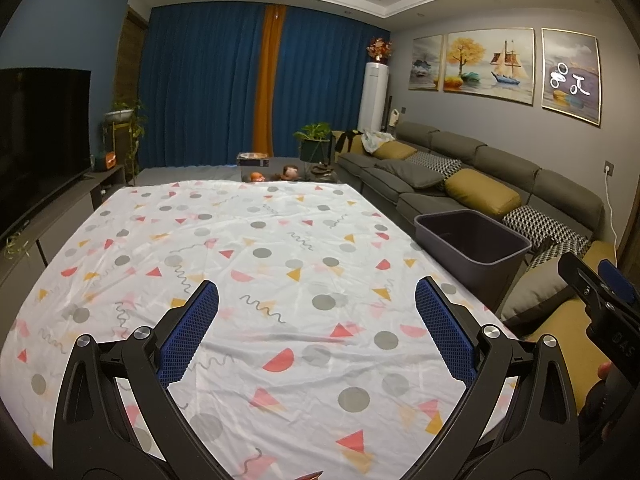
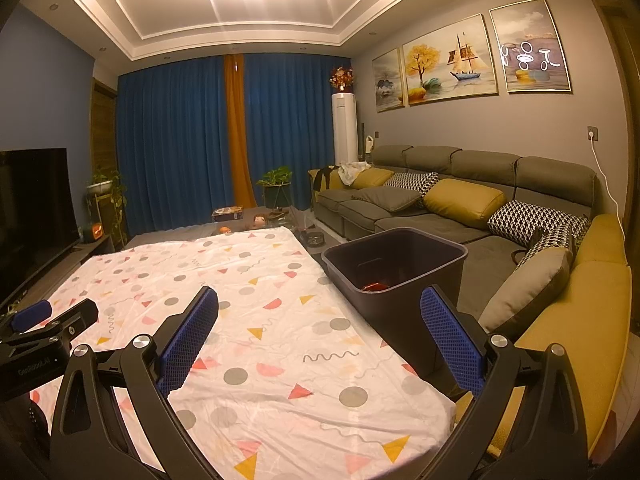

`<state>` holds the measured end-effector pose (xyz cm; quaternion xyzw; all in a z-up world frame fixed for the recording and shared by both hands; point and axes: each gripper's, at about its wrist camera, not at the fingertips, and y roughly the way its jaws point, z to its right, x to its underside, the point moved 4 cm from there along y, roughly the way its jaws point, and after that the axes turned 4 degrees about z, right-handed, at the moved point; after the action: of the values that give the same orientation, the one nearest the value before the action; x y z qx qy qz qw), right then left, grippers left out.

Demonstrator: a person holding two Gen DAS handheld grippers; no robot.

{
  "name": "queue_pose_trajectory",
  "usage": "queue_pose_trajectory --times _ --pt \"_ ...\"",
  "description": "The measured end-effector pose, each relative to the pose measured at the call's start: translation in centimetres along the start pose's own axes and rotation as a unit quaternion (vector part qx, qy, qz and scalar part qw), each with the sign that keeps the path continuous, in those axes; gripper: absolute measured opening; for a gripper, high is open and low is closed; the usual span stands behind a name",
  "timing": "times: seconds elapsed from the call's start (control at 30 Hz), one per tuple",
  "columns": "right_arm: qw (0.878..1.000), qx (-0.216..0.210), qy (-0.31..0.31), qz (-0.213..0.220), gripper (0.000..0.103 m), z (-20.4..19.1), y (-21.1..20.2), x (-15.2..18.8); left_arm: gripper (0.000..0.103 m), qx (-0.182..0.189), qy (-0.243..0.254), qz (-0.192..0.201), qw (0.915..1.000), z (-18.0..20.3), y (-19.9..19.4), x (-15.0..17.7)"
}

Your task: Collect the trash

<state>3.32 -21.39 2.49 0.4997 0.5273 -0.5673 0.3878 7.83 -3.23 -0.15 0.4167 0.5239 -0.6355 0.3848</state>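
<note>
Both tools hung released over the desk (image 1: 280, 240), which was draped in a patterned cloth: the left tool (image 1: 317, 320) and the right tool (image 2: 319, 326) each had fingers spread wide, nothing between them. The dark bin (image 2: 400, 276) stood just beside the desk's right edge (something red (image 2: 375, 287) lay inside), before the sofa (image 2: 460, 184).

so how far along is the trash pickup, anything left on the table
Looks nearly done. The patterned tablecloth shows no trash, and something red-orange lies inside the dark bin at the table's edge. Left gripper and right gripper are both open, holding nothing. No pickup left visible.
</note>
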Motion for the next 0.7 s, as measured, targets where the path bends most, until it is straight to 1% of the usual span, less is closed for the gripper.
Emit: queue_pose_trajectory --times 0.17,0.2,0.3,0.7 --pt "1.000 0.000 0.001 0.000 0.097 -0.01 0.01 0.07 0.097 -0.005 0.001 0.003 1.0000 0.05 -0.12 0.09" --pt "1.000 0.000 0.001 -0.001 0.097 -0.08 0.01 0.10 0.094 -0.006 0.001 0.004 1.0000 -0.03 -0.06 0.06" --pt "1.000 0.001 0.001 -0.001 0.097 0.04 0.05 0.12 0.092 -0.001 0.000 0.007 1.0000 -0.29 -0.24 -0.21" --pt "1.000 0.001 0.005 0.000 0.097 0.04 0.04 0.13 0.092 0.003 0.002 0.009 1.0000 -0.25 -0.52 -0.51"
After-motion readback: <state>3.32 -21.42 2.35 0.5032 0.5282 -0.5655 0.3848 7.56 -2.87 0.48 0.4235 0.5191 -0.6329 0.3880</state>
